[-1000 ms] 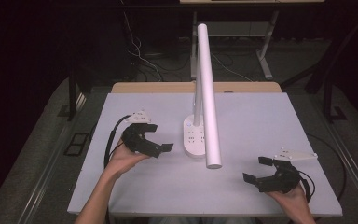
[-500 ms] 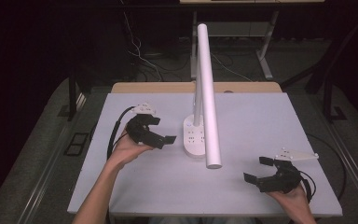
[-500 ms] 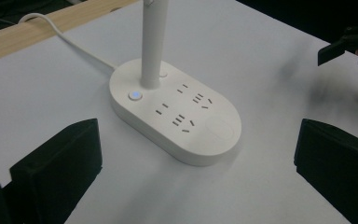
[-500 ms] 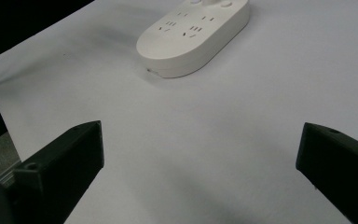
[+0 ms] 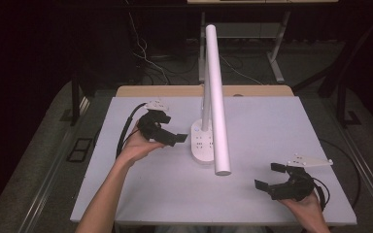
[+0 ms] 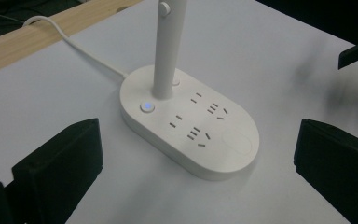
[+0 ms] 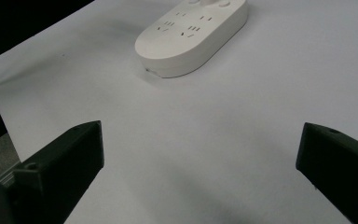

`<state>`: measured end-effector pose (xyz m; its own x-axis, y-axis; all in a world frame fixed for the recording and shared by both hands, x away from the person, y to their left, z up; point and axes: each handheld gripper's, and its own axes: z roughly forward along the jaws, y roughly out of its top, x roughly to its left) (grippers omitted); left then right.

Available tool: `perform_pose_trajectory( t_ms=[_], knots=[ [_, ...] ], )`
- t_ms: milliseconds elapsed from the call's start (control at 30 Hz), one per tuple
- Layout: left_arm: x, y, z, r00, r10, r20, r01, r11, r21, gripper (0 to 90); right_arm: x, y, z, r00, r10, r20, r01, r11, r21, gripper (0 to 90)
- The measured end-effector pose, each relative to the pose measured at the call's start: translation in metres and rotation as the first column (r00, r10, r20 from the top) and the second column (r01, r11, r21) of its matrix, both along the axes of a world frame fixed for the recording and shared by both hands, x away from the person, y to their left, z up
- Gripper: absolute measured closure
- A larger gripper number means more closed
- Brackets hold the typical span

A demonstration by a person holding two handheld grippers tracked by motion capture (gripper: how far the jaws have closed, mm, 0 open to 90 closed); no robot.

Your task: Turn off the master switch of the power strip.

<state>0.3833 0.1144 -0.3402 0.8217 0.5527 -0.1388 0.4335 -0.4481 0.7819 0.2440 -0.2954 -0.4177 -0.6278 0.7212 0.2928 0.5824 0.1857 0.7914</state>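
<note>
The lamp base is a white oval block with sockets on its top, and it stands near the middle of the white counter. A white post rises from the far end of the base, and a long white lamp tube hangs over it. Beside the foot of the post, a small round button glows blue. A white cable leaves the base toward the wooden edge of the counter.

The left gripper is held just beside the base, on its left side, and its fingers are spread wide with nothing between them. In the left gripper view the base lies ahead, between the two fingers, but they do not touch it.

The right gripper is near the front right corner of the counter, well apart from the base. Its fingers are also spread wide and hold nothing. In the right gripper view the base is far ahead, toward the upper middle.
</note>
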Motion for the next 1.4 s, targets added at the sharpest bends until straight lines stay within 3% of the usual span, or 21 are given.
perform_pose_trajectory(
  t_ms=[200,400,467,700,1067,1400],
  knots=[
    [0.009,-0.006,0.002,1.0000,-0.009,-0.004,0.009,0.9997,0.023,0.0,0.000,-0.001,0.000,1.0000,0.000,0.005,0.000,1.0000,-0.001,0.1],
    [0.014,-0.015,0.000,0.9999,0.011,-0.014,-0.011,0.9999,0.005,0.0,0.000,-0.001,0.000,1.0000,0.001,0.004,-0.001,1.0000,0.000,0.1],
    [0.017,-0.015,-0.001,0.9999,-0.011,-0.008,0.011,0.9997,0.024,0.0,0.000,-0.001,0.000,1.0000,0.002,0.004,-0.002,1.0000,0.000,0.1],
    [0.024,-0.019,-0.009,0.9998,0.000,-0.021,0.001,0.9997,0.023,0.0,0.000,-0.001,0.000,1.0000,0.005,0.002,-0.005,1.0000,0.000,0.1],
    [0.038,-0.019,-0.022,0.9969,0.067,-0.042,-0.067,0.9977,-0.006,0.2,0.001,-0.001,-0.001,1.0000,0.008,-0.003,-0.008,1.0000,-0.002,0.0],
    [0.050,-0.020,-0.035,0.9941,0.092,-0.057,-0.093,0.9955,-0.015,2.0,0.001,-0.002,-0.001,0.9999,0.006,-0.012,-0.006,1.0000,0.007,0.1]
  ],
)
